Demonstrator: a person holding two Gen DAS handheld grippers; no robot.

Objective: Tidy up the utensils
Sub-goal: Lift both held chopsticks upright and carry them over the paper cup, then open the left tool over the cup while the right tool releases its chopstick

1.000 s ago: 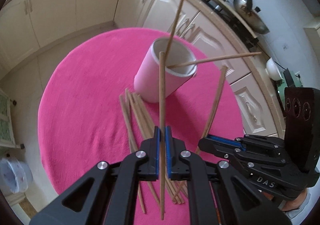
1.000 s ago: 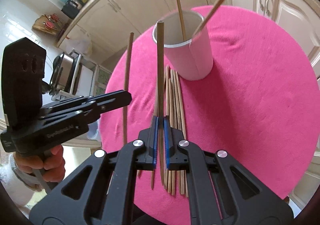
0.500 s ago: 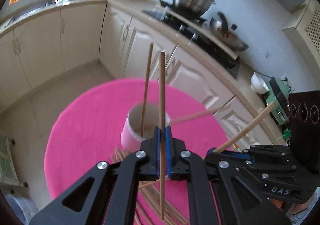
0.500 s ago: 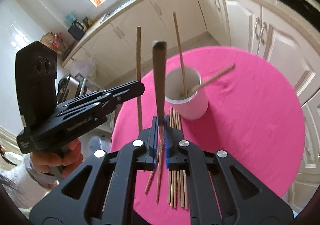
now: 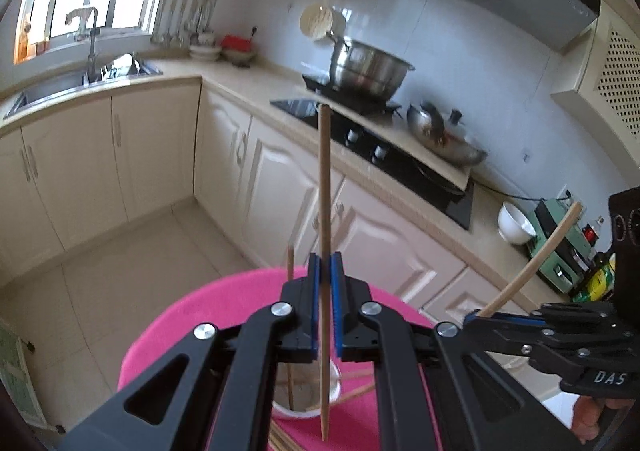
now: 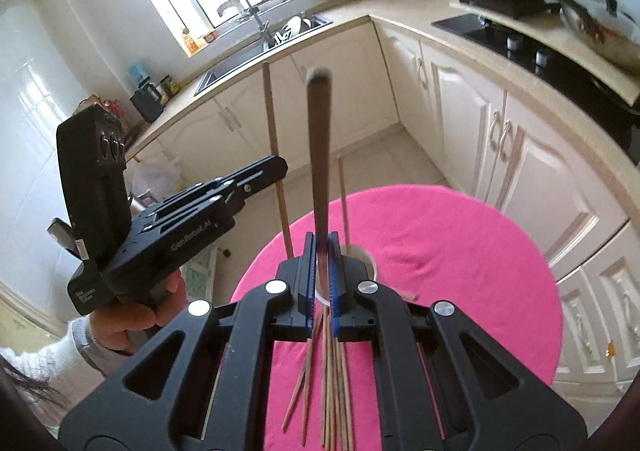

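Left view: my left tongs are clenched on one chopstick, upright, its lower tip over the cup, where a few sticks already stand. A second ago I looked down on the pink table; now mostly kitchen shows.

Right view: my right tongs clench another chopstick above the cup's rim. The loose pile near the table's front edge remains, so most is left. Both tongs sit higher than before.

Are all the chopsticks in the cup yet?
Not yet. Some already stand in the white cup. The left gripper and right gripper each pinch one chopstick between their fingers, above the table. A bunch of loose chopsticks lies on the pink tablecloth.
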